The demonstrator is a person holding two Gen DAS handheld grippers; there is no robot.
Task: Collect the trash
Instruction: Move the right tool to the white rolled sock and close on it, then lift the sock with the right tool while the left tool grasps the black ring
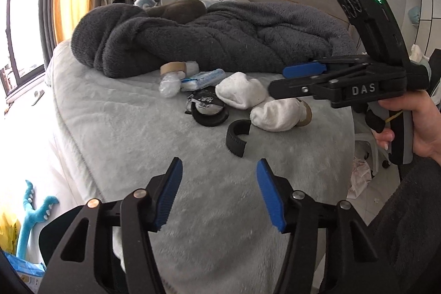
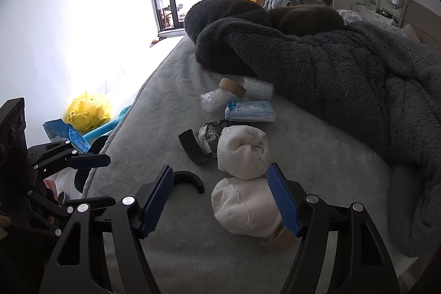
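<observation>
Grey bedspread [image 1: 115, 128] under dark blanket [image 1: 220, 40]

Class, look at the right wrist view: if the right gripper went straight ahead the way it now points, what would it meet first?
Most likely the nearer white cloth bundle: it already lies between the open fingers of the right gripper, close against the right-hand finger. The black curved piece sits off by the left-hand finger. Height above the bed is unclear.

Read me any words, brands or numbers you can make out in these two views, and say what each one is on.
"DAS": white letters on the black body of the right gripper.
Black and white wrapper: printed lettering, too blurred to read.
Blue and white tissue pack: print too small to read.
Yellow bag: dark marking, unreadable.
</observation>
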